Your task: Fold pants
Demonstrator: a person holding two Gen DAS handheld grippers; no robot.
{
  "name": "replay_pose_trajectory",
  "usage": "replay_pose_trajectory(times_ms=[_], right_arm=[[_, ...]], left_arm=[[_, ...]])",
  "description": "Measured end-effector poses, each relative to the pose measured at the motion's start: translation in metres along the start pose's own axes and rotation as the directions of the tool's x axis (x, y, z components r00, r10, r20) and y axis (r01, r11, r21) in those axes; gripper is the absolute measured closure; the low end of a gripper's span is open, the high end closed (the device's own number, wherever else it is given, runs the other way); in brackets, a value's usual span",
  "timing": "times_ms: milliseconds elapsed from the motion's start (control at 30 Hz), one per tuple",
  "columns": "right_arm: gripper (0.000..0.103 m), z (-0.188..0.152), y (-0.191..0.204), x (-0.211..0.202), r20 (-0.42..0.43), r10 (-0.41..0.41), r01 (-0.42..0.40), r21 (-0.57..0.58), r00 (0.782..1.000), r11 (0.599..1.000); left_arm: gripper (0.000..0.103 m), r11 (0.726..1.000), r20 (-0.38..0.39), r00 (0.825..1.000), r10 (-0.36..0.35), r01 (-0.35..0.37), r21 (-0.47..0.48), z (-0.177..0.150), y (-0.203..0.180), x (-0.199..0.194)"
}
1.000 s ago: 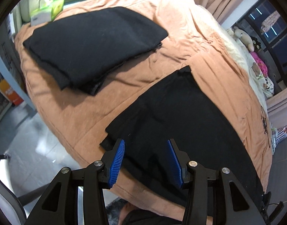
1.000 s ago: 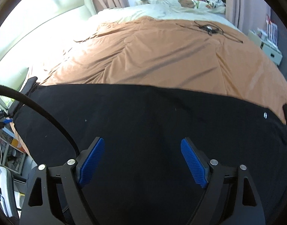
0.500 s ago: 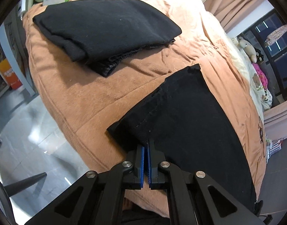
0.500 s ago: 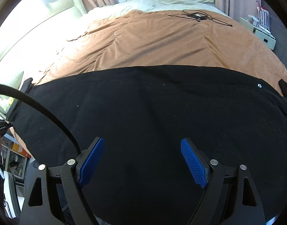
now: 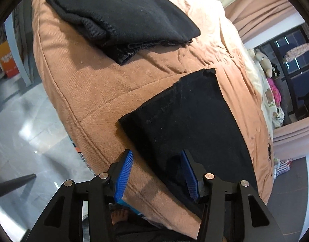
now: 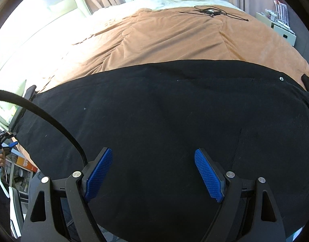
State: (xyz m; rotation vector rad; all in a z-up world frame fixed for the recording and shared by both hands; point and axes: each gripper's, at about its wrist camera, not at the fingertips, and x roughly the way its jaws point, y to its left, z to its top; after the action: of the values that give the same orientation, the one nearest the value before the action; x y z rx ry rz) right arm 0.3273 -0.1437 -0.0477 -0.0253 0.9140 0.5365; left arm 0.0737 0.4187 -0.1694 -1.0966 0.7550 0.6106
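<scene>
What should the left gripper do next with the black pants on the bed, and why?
Probably ease the left gripper down and close it on the near edge of the black pants. Its jaws have just been opening and now straddle that edge without pinching it. The pants lie flat on the brown blanket, and the right gripper hovers open over them too.

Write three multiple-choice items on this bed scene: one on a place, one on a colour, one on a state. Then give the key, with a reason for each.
1. Where does the folded stack of dark clothes lie?
A. on the floor
B. on the bed, beyond the pants
C. on a chair

2. What colour is the blanket under the pants?
A. orange-brown
B. green
C. grey

3. How does the right hand-held gripper stand?
A. shut on the pants
B. shut on a cable
C. open above the pants

Key: B, the stack lies farther up the bed; A, orange-brown cloth shows around the pants; C, its blue pads stand wide apart with nothing pinched.
</scene>
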Motion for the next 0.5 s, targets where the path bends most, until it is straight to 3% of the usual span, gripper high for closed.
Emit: replay_pose_trajectory(times_ms=[200,400,500], right_arm=[[0.019,-0.007,0.005,-0.004,0.011,-0.004,0.003,0.011,1.0,1.0],[0.019,-0.009,0.018,-0.007,0.021,0.007,-0.007,0.006,1.0,1.0],[0.02,-0.007,0.024,-0.007,0.026,0.026,-0.026,0.019,0.999,0.999]], left_arm=[[0.051,0.998,0.084,0.995,-0.055,0.054,0.016,0.015,0.006,0.011],[0.056,0.992,0.104,0.987,-0.124,0.124,0.0,0.009,0.011,0.007],[0.066,0.992,0.099,0.987,-0.128,0.128,0.014,0.003,0.008,0.011]])
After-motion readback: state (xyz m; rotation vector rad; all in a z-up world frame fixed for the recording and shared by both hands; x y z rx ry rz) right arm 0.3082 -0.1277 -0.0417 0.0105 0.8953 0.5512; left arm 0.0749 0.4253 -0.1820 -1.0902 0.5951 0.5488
